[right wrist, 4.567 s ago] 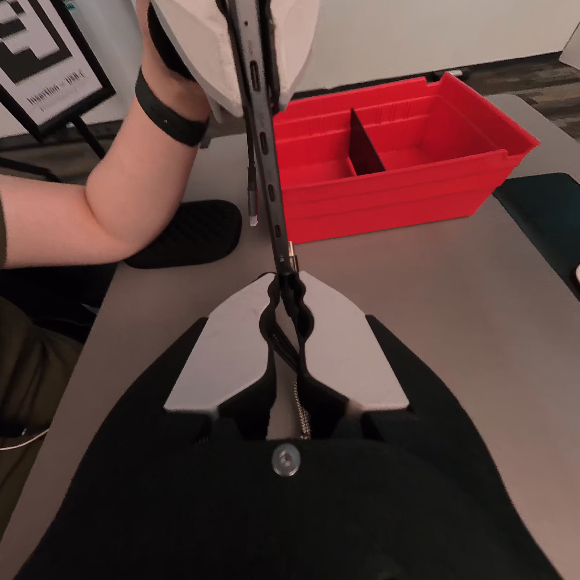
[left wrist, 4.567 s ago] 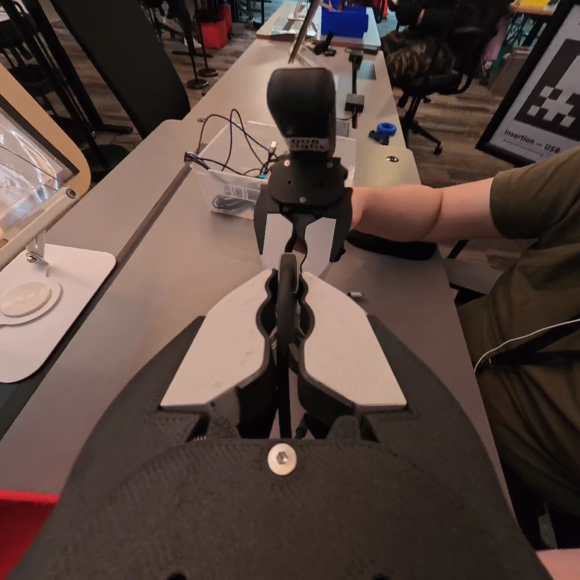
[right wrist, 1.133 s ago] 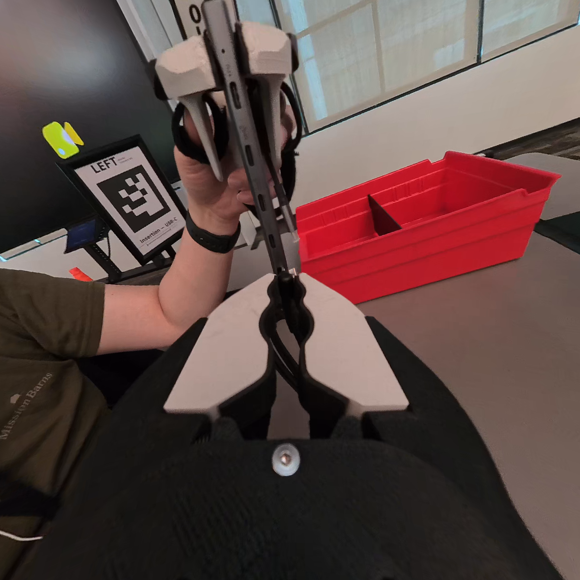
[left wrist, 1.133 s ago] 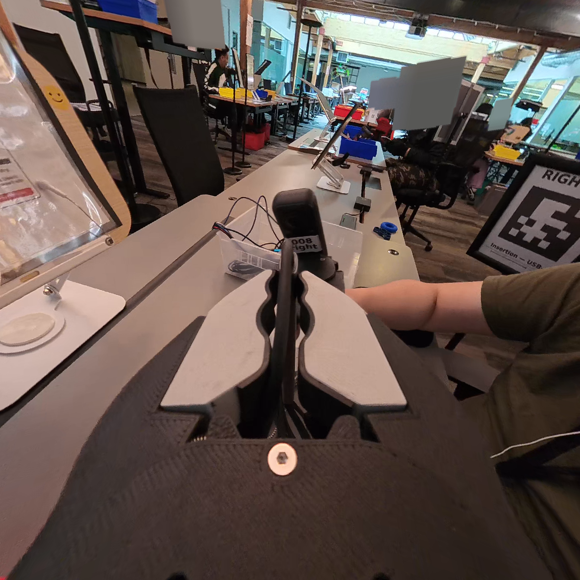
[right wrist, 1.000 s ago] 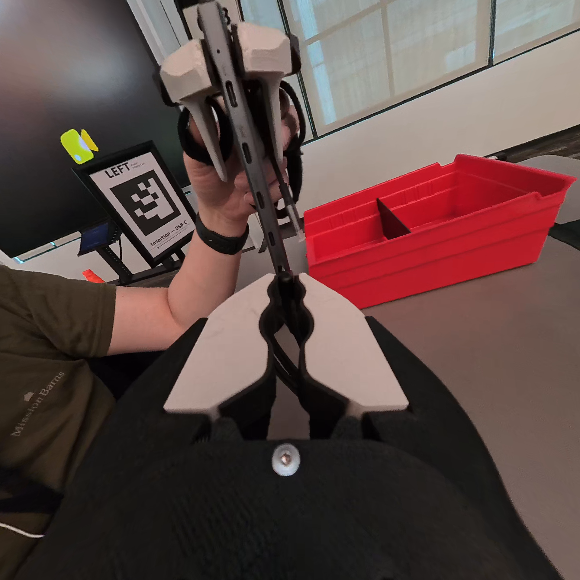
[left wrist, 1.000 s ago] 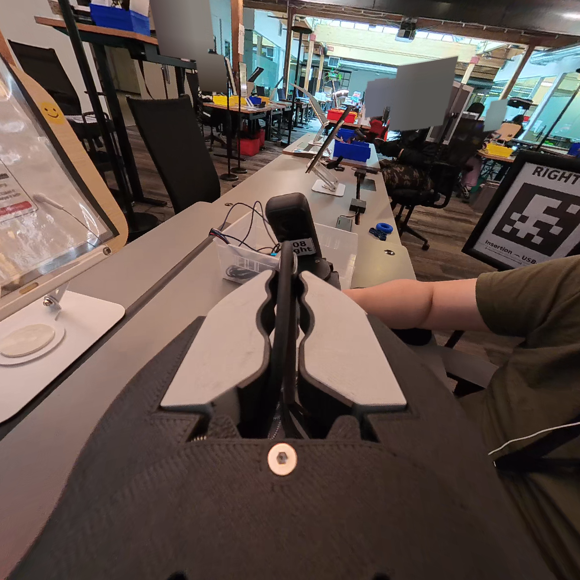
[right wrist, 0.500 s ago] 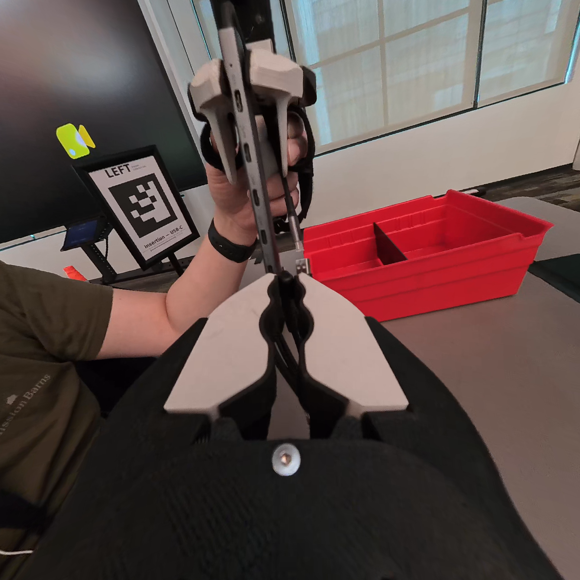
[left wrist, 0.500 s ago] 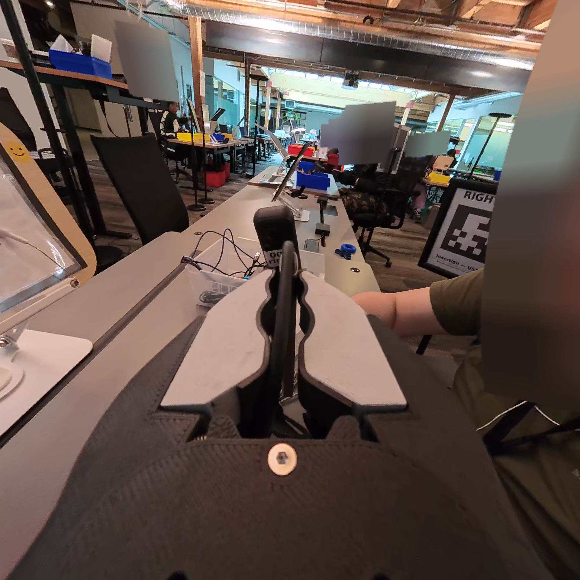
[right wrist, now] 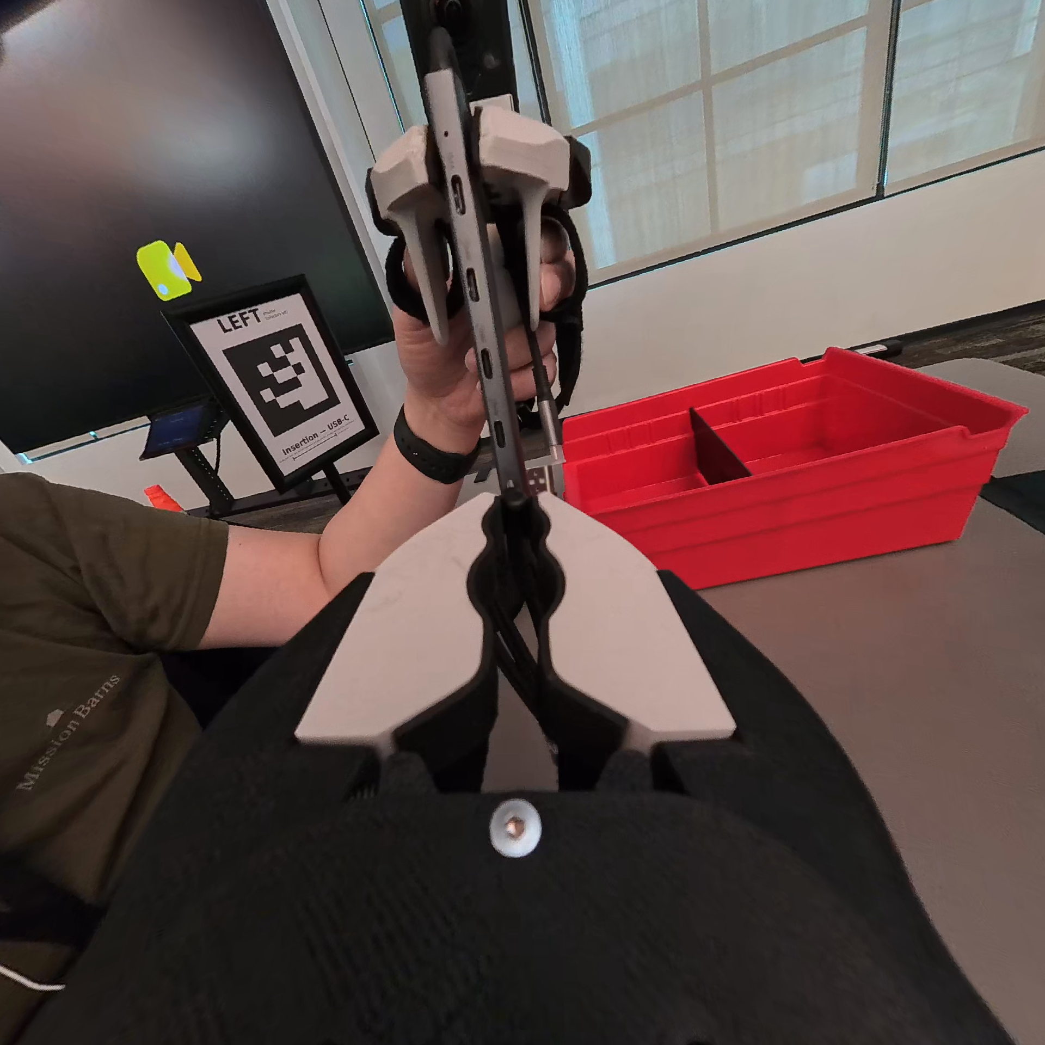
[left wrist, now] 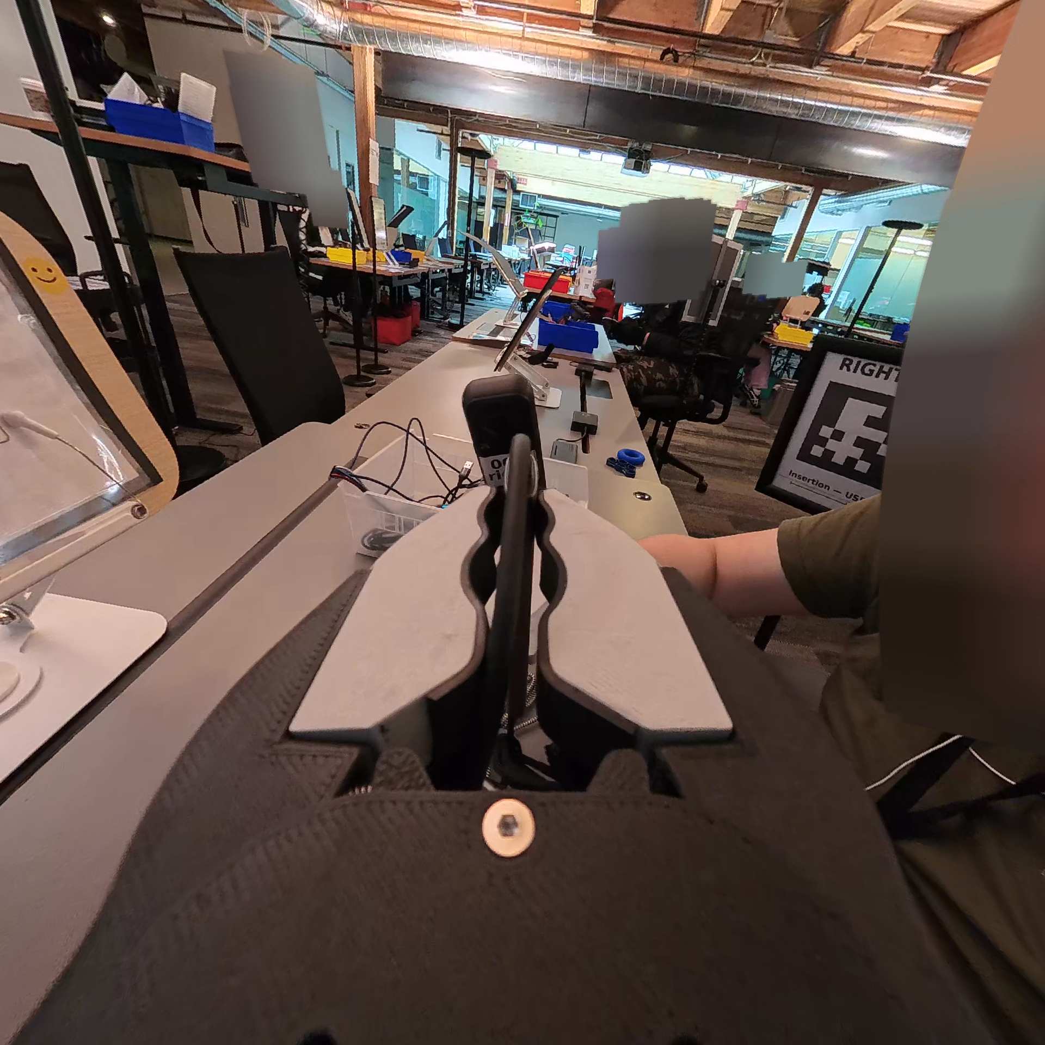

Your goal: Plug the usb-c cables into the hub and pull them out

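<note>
In the right wrist view my left gripper point(right wrist: 461, 164) is up high, facing me, shut on a long grey hub point(right wrist: 480, 339) with several ports along its edge. The hub slants down to my right gripper point(right wrist: 513, 503), which is shut on a black USB-C cable point(right wrist: 517, 639). The cable's plug end touches the hub's lower end; I cannot tell whether it is seated. A short lead with a silver plug point(right wrist: 547, 418) hangs beside the hub. In the left wrist view my left gripper point(left wrist: 512, 497) clamps the hub's dark edge point(left wrist: 512, 577), with the right gripper's black camera point(left wrist: 497, 424) just beyond.
A red divided bin point(right wrist: 791, 509) stands on the grey table point(right wrist: 876, 707) at the right. Framed marker signs stand at both sides point(right wrist: 277, 384) point(left wrist: 837, 430). A clear bin of cables point(left wrist: 396, 497) and a tablet stand point(left wrist: 68, 650) sit on the table. The person's arm point(right wrist: 271, 582) crosses in front. Tip to tip, the grippers are about 9 cm apart.
Both grippers have tilted upward together, still joined by hub and cable. The left gripper now sits more to the right in the right wrist view, and more ceiling shows in the left wrist view.
</note>
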